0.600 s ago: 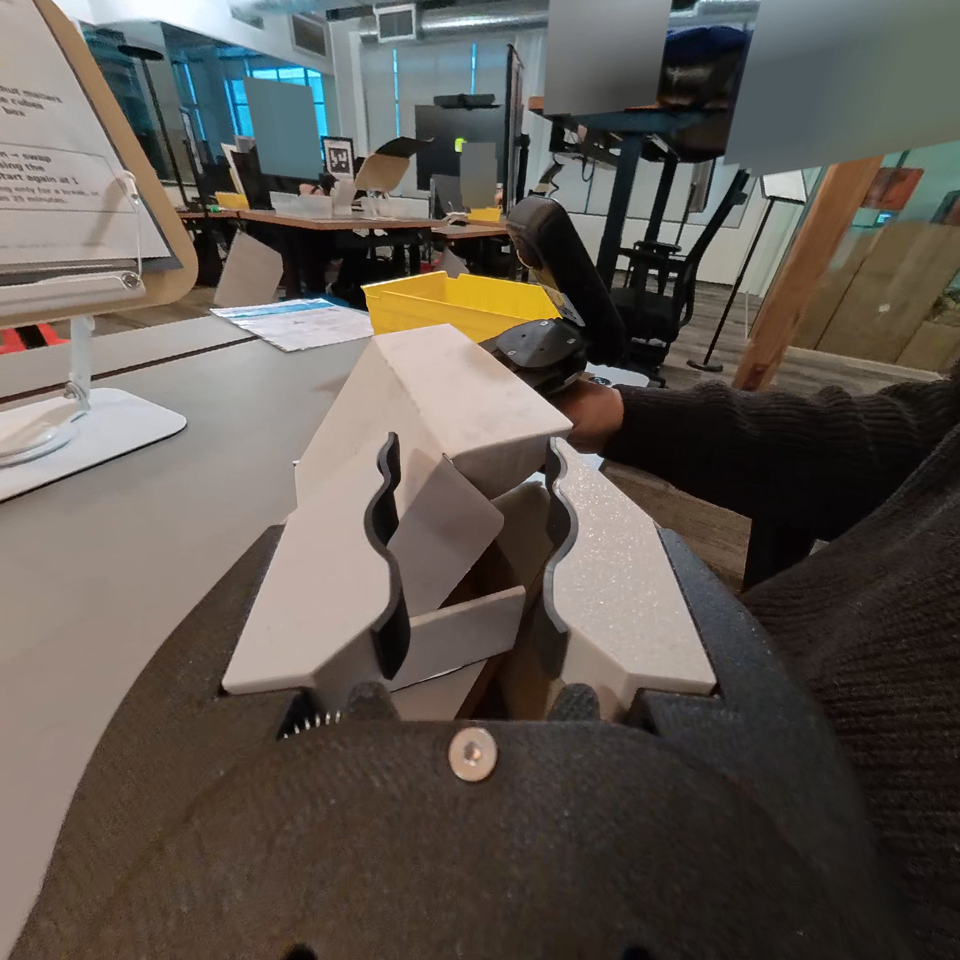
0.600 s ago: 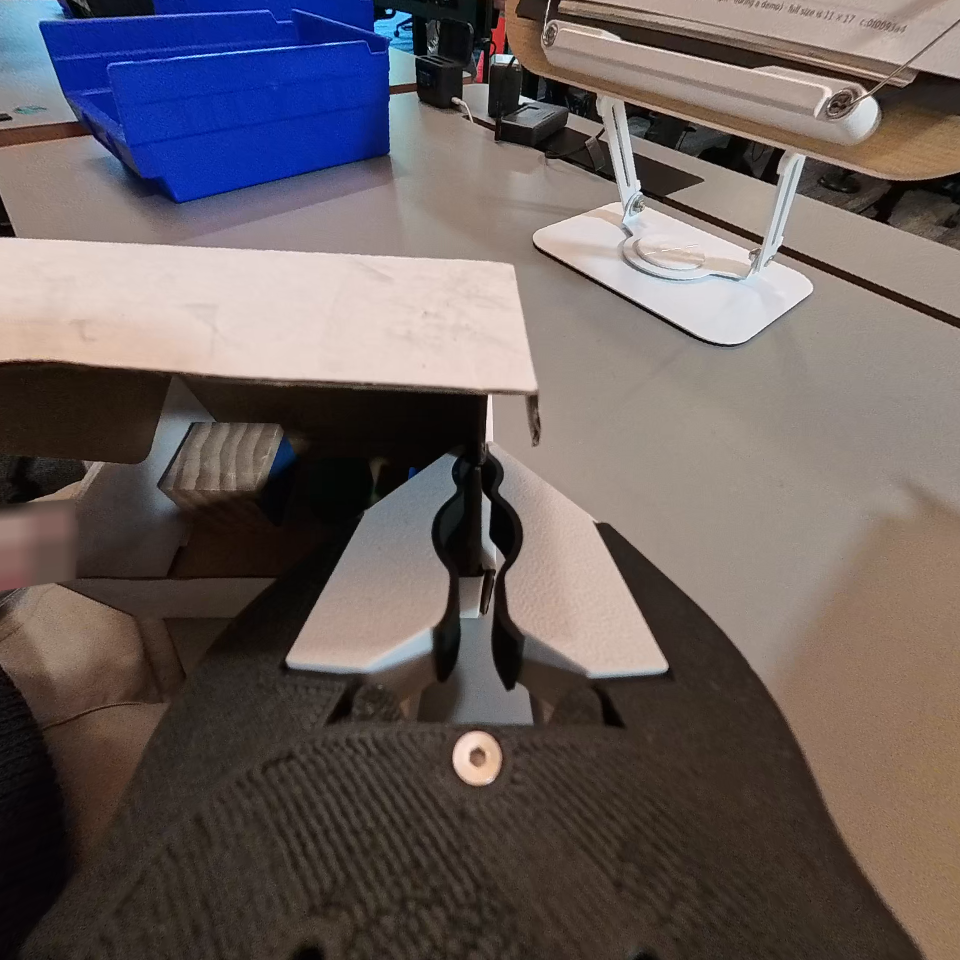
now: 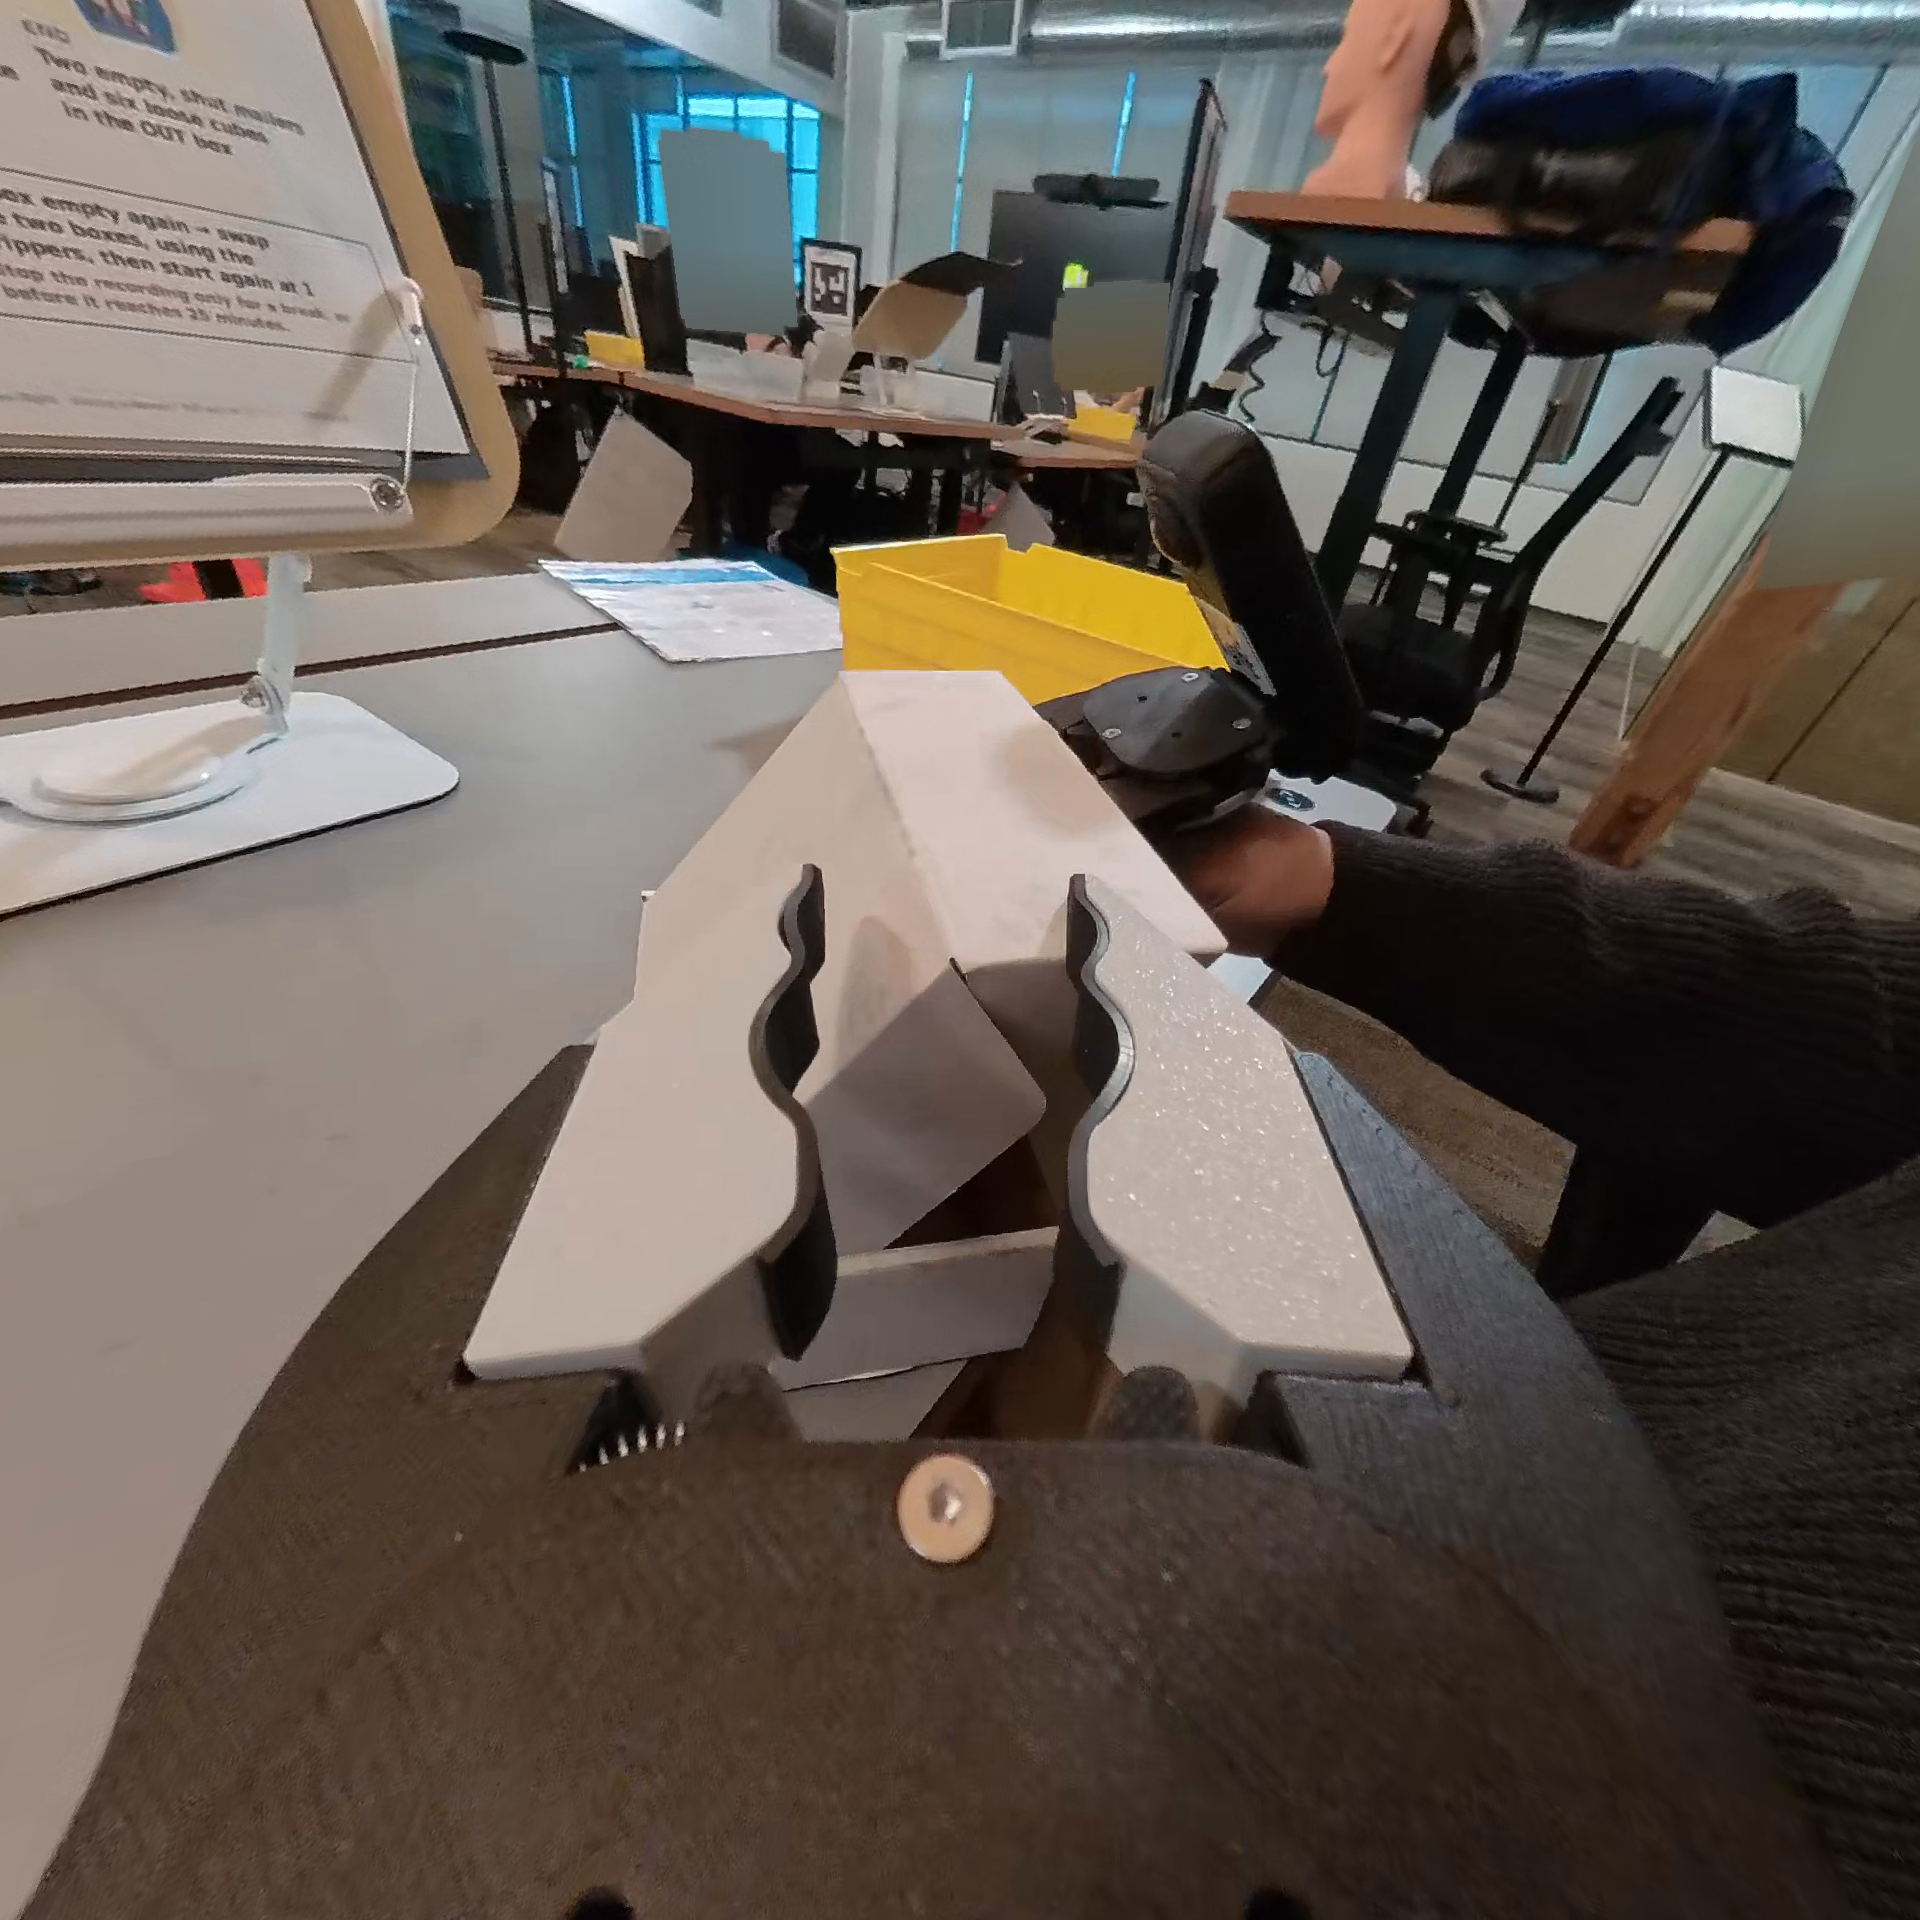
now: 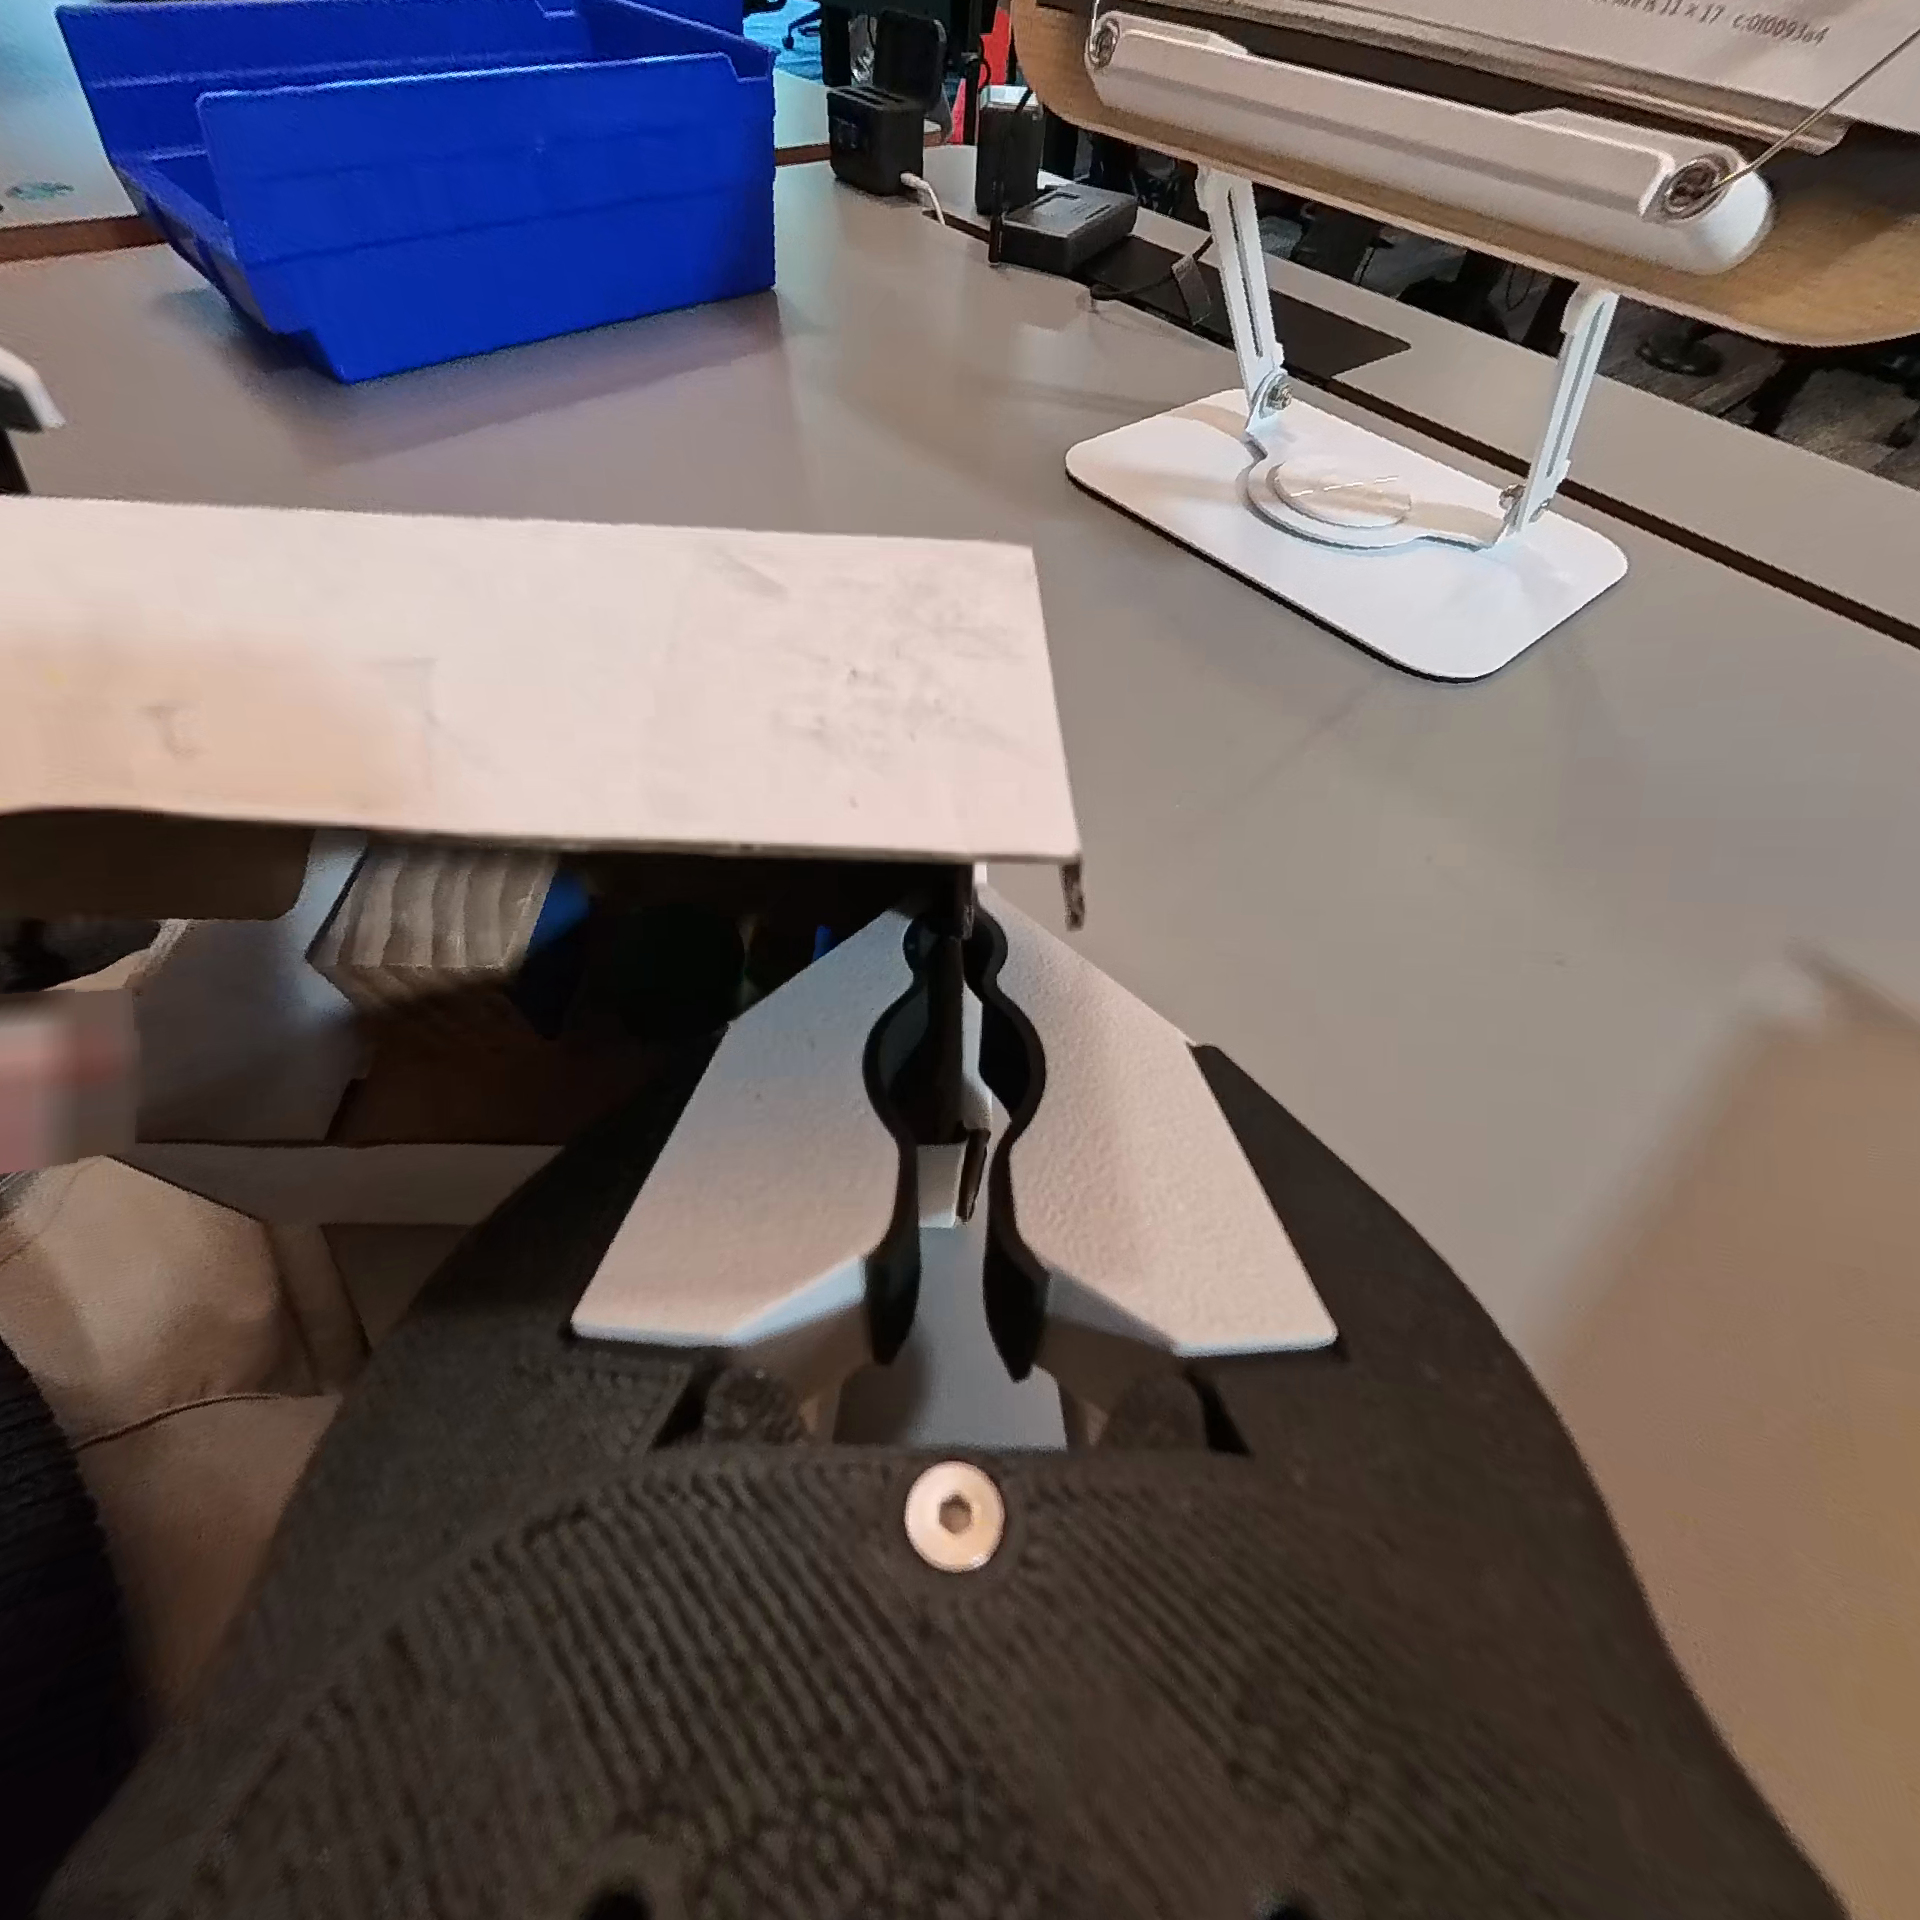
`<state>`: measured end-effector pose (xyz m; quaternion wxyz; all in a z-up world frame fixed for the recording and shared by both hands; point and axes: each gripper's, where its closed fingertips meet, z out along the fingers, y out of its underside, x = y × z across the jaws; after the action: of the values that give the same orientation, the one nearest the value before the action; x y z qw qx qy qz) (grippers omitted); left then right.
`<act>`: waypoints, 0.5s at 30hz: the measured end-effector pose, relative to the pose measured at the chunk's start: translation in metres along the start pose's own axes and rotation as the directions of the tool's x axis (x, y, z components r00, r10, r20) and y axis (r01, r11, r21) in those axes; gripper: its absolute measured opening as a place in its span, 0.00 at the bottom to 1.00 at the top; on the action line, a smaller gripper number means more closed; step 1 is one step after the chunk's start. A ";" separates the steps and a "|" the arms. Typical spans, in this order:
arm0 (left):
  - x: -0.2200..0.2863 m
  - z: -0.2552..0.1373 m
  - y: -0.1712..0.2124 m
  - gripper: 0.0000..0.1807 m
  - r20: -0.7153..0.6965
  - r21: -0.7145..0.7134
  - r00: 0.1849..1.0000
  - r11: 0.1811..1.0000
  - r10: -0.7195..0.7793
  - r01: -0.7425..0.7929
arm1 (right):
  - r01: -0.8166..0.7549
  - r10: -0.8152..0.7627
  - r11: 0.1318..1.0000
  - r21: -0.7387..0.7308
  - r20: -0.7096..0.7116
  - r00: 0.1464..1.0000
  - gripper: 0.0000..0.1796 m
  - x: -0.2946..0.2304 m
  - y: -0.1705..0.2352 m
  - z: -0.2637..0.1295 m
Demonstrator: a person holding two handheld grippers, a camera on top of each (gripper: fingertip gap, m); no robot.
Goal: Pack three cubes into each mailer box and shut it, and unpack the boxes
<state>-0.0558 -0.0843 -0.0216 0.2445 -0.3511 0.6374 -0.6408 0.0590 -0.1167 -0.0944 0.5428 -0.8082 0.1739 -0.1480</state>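
Observation:
A white mailer box (image 3: 727, 997) sits on the grey table with its lid (image 3: 997, 810) partly raised. My left gripper (image 3: 940, 904) is open, and its fingers straddle the lid's folded side flap (image 3: 914, 1101) without pinching it. My right gripper (image 4: 951, 920) is shut on the other side flap under the lid (image 4: 520, 675). Its black body (image 3: 1174, 727) shows beyond the lid in the left wrist view. Under the lid, a white cube (image 4: 436, 925) lies in the box with something blue beside it. The rest of the box's inside is hidden.
A yellow bin (image 3: 997, 623) stands behind the box. A blue bin (image 4: 468, 208) is at the far left of the table in the right wrist view. A white document stand (image 4: 1351, 540) is beside the box and also shows in the left wrist view (image 3: 208, 769). A dark-sleeved arm (image 3: 1558, 987) reaches in from the right. One gripper's finger ends stand about 15 cm off the other's.
The lid has come down a little, and it hides more of the white cube. The right gripper is still clamped on its flap. The left gripper stays open around the side flap.

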 end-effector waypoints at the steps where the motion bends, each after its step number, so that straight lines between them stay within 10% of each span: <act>1: 0.000 0.000 0.001 0.25 -0.001 -0.001 1.000 1.000 -0.001 0.001 | 0.000 0.000 1.000 0.001 -0.001 1.000 0.00 0.000 0.000 0.000; 15: 0.000 -0.001 0.002 0.23 -0.025 0.010 0.999 0.999 -0.035 0.035 | -0.182 0.181 0.983 0.011 0.092 0.979 0.18 0.019 0.000 -0.032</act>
<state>-0.0565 -0.0837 -0.0235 0.2272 -0.3529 0.6310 -0.6525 0.0622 -0.1517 -0.0816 0.5692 -0.7895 0.2206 -0.0627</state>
